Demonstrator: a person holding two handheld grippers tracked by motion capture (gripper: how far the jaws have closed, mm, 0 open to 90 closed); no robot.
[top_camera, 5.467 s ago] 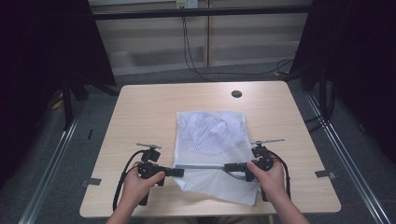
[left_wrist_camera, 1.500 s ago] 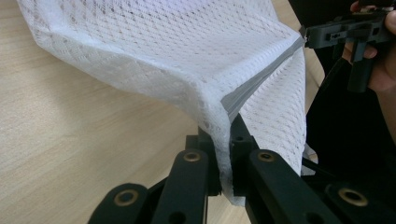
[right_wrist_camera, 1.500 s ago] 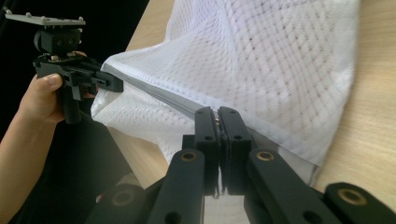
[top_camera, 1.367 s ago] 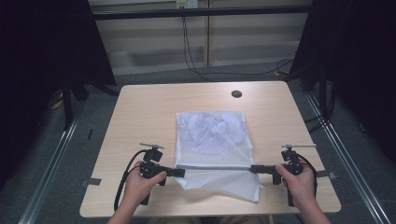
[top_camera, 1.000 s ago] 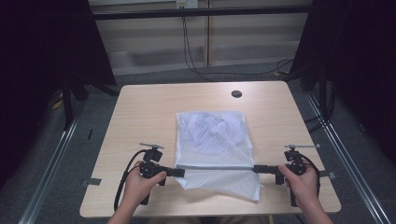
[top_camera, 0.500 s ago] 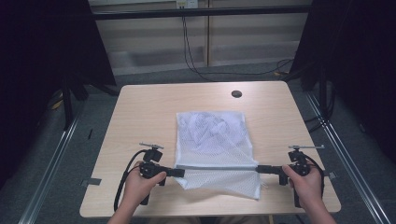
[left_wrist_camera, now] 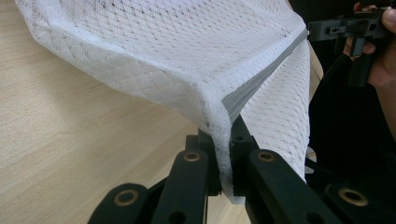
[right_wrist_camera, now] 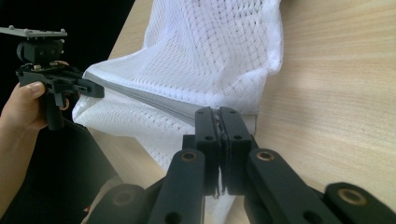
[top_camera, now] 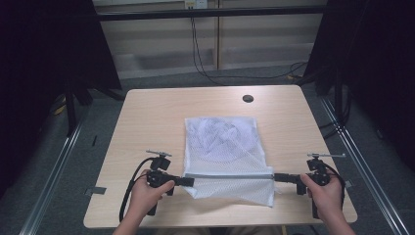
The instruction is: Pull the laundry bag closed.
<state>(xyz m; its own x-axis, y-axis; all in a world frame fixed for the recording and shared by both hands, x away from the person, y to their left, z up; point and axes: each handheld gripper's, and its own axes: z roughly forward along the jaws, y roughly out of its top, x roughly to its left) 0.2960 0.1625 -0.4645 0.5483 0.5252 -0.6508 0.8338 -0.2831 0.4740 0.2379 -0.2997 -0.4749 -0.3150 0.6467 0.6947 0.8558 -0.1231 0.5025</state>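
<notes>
Left gripper (top_camera: 188,181): jaws pinched tight on the near-left end of the grey zipper band (top_camera: 228,175) of a white mesh laundry bag (top_camera: 222,147); in the left gripper view (left_wrist_camera: 225,154) mesh and band bunched between the black jaws. Right gripper (top_camera: 278,177): jaws closed flat together on the band's opposite end, seen close in the right gripper view (right_wrist_camera: 217,140) with almost no gap and a sliver of fabric between.

Band stretched in a straight line between both grippers, lifted slightly off the light wooden table (top_camera: 156,122). Bag lying in the middle of the near half of the table, far portion flat on the wood, a flap of mesh hanging below the band toward the near edge. Small black round cap (top_camera: 248,98) well apart, near the far edge.

Step in hand, as judged: tensioning the zipper line, probably to straighten or fold the bag. To do it well:
- keep both pinches firm, tension even, no jerking;
- hold both ends level so the band stays straight;
- avoid over-pulling, mesh likely to slip or snag;
- lift or lay both ends together, letting the far portion drag flat.
</notes>
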